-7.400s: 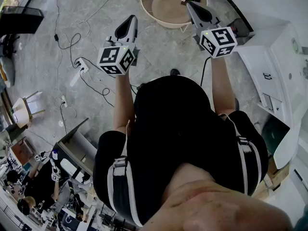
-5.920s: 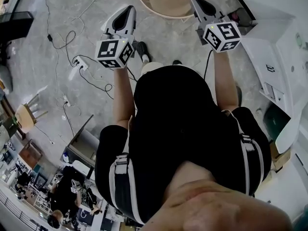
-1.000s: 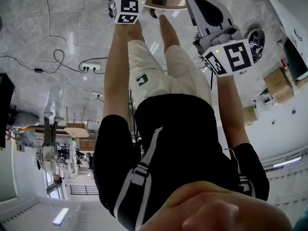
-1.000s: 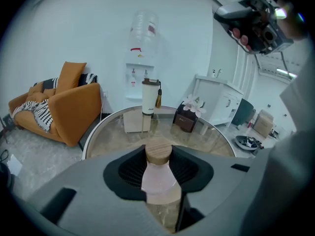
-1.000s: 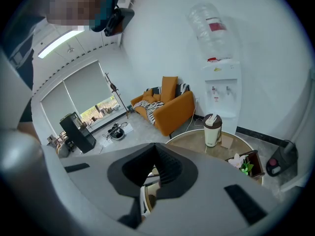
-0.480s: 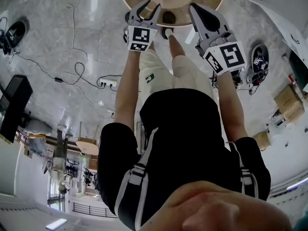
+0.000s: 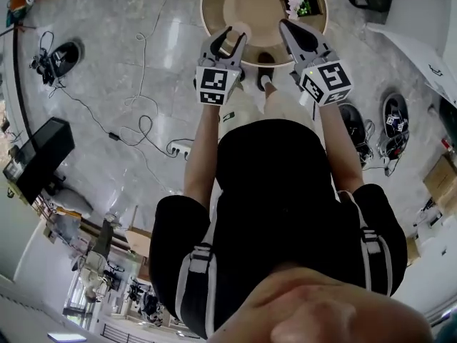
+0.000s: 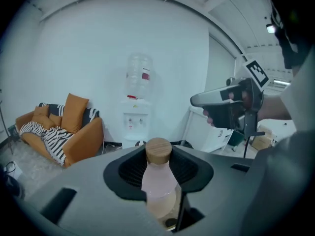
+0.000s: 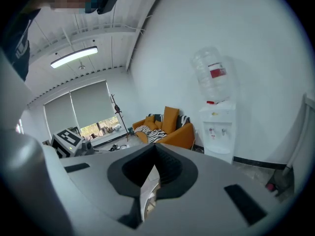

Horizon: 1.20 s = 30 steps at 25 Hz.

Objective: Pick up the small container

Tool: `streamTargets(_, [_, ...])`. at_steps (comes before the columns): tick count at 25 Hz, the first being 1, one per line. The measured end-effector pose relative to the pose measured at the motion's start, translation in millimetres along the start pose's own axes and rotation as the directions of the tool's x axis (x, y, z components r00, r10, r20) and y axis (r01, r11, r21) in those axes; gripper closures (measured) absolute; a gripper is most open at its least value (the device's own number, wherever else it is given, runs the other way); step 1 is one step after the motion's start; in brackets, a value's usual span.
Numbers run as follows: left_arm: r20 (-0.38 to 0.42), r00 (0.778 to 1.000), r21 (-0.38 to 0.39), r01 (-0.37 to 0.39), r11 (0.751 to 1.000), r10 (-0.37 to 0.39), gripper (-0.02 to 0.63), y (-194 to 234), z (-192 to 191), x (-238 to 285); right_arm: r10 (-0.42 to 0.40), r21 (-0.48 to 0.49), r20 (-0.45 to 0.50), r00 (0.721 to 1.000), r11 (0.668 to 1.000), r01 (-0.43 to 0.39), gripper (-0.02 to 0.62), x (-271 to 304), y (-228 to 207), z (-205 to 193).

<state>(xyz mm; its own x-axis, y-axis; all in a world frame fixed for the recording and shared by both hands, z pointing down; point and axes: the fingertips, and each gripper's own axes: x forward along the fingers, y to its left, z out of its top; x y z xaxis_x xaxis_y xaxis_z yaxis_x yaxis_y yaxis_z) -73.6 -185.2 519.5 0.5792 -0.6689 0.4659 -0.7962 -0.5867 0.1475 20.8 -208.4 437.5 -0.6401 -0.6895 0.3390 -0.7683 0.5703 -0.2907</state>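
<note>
Jaws of the left gripper [image 7: 226,40] pinched the small container [image 8: 158,181]; the right gripper [image 9: 152,154] was closed, empty. Best kept upright, squeeze steady.

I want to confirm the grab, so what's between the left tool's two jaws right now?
A small bottle with a wooden cap sits there, clamped by the left tool. The left gripper view shows it plainly.

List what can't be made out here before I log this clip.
Small container: base hidden by the left gripper's jaws, left gripper view.
Table: far rim cut off by the head view's top edge.
Flower item on the table: too small in head view to identify.
</note>
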Motion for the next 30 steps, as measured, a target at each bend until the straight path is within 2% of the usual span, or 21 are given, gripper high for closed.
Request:
streamTargets(5, [0.054,0.998,-0.009,-0.019,1.000,0.020,0.465,-24,53,-32,0.028,-0.051,0.059,0.998,0.998,-0.025,0.594,-20,9,39])
streamTargets(9, [0.132,0.991,-0.023,-0.020,1.000,0.023,0.465,-38,89,-48,0.058,-0.098,0.104,0.993,0.994,-0.048,0.594,-28,15,70])
streamTargets(13, [0.188,0.982,0.001,-0.022,1.000,0.022,0.465,-47,126,-58,0.084,-0.148,0.151,0.985,0.987,-0.062,0.594,-36,18,101])
streamTargets(23, [0.323,0.946,0.008,-0.021,1.000,0.017,0.465,-36,221,-92,0.169,-0.271,0.208,0.963,0.956,-0.109,0.594,-40,35,181])
streamTargets(30, [0.358,0.934,-0.002,-0.021,1.000,0.020,0.465,-27,253,-103,0.185,-0.317,0.244,0.952,0.943,-0.102,0.594,-49,42,220])
